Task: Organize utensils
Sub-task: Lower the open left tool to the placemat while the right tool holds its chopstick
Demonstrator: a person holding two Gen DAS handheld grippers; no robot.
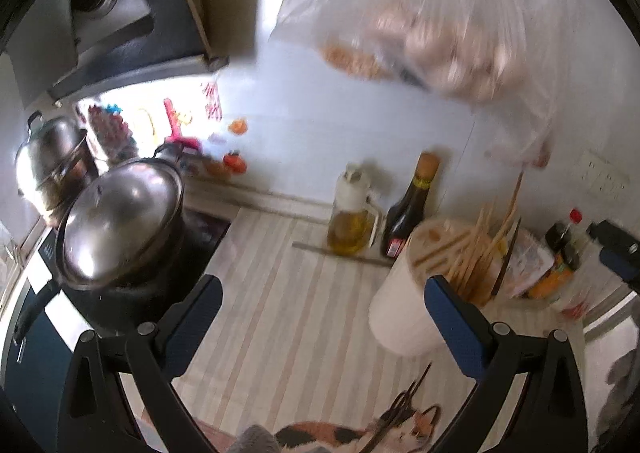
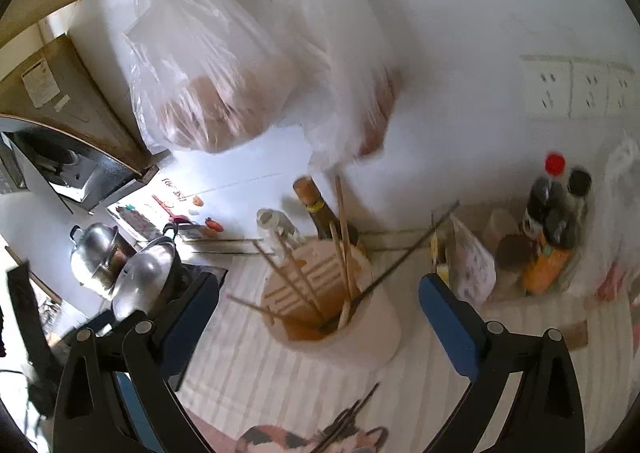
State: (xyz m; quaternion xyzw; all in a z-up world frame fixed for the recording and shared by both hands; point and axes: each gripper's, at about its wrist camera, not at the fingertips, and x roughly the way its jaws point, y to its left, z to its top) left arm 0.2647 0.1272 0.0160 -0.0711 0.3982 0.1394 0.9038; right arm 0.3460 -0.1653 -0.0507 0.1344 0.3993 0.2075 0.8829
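Observation:
A white utensil holder (image 2: 352, 333) with an orange inner rim stands on the striped counter; several wooden chopsticks (image 2: 304, 285) and a dark one lean in it. The same holder (image 1: 400, 313) sits just right of centre in the left wrist view, partly behind the right finger. Dark chopsticks (image 2: 344, 425) lie on a cat-print mat (image 2: 280, 441) near the front edge; they show again (image 1: 400, 409) in the left view. My left gripper (image 1: 320, 297) is open with nothing between its fingers. My right gripper (image 2: 320, 293) is open too, its blue-padded fingers standing either side of the holder.
An oil jug (image 1: 352, 221) and a dark sauce bottle (image 1: 412, 205) stand by the wall. Steel pots (image 1: 120, 221) sit on the stove at left. Clear plastic bags (image 2: 208, 65) hang above the counter. More bottles and jars (image 2: 552, 233) crowd the right corner below wall sockets (image 2: 576, 85).

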